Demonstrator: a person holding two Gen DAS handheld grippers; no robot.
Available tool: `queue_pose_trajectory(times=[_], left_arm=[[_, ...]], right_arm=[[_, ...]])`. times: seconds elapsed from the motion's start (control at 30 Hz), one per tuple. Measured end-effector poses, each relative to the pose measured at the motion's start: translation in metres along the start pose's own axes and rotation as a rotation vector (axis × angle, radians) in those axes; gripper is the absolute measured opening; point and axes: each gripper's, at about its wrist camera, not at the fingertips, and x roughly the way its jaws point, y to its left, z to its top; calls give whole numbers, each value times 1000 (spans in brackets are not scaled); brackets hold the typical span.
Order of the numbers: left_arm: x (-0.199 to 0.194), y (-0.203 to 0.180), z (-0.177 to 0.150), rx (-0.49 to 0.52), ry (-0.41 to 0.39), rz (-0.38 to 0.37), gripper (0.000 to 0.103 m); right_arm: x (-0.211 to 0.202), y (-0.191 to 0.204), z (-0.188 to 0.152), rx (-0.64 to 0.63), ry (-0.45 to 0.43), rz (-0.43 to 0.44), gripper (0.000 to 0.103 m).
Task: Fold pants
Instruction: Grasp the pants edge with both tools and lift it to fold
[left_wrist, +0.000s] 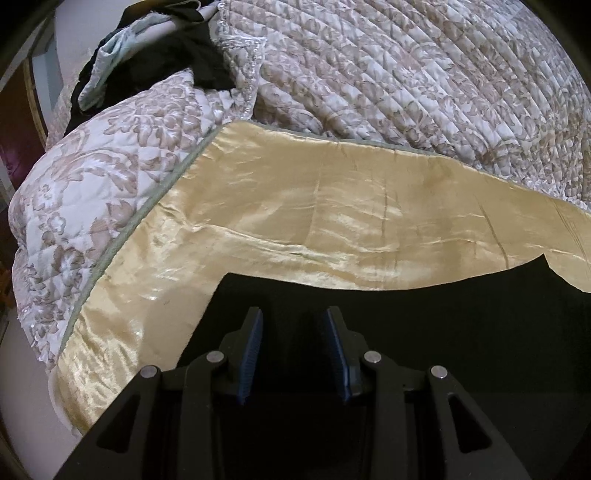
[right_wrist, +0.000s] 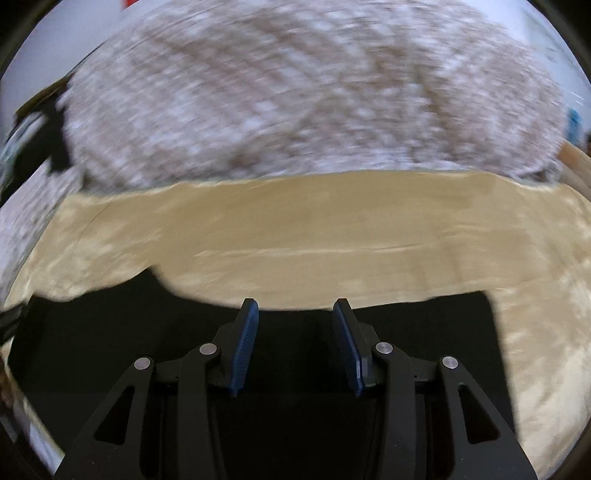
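- The black pants (left_wrist: 424, 325) are seen spread flat on the shiny gold sheet (left_wrist: 295, 206) of the bed, filling the lower part of the left wrist view.
- The left claw (left_wrist: 294, 314) is held above the pants, its two blue pads (left_wrist: 252, 350) standing apart with only dark cloth seen behind the gap; no cloth is seen pinched between them, though whether the tips touch the fabric cannot be told.
- The upper edge of the pants is seen just beyond the left claw's tips, and a corner of the pants lies to its left.
- In the right wrist view the pants (right_wrist: 424, 325) are seen again along the bottom, with a square corner at the right and an uneven edge at the left.
- The right claw (right_wrist: 295, 306) is likewise spread, its pads (right_wrist: 243, 347) parted, with the tips placed right at the far edge of the pants where the black cloth meets the gold sheet (right_wrist: 314, 229). Nothing is seen clamped between them.
- The right wrist picture is smeared by motion blur, so fine detail is lost there.
- A quilted bedspread (left_wrist: 406, 81) with a beige floral print is seen folded back beyond the gold sheet; it is shown blurred in the right view (right_wrist: 295, 99).
- A heap of other clothes (left_wrist: 155, 62), black and pale blue-green, is seen lying on the bedspread at the far left corner, well apart from both claws.
- No containers are shown.
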Motion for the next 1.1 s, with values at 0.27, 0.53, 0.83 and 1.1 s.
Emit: queue_pose_trajectory(times=[0.27,0.53,0.83,1.1], left_arm=[[21,10,-12,-7,70,9,39],[14,18,-8,-25,44,1,42],[-29,14,-33,-24,-14,-61,42],[-33,-2,-57,41,6,-73,43]], right_arm=[[19,64,-9,-157,43,111,43],[46,54,0,-82,135,57,43],[-8,88,-23,-185,97,169,43],[-23,92,-67,-265,98,137,49]])
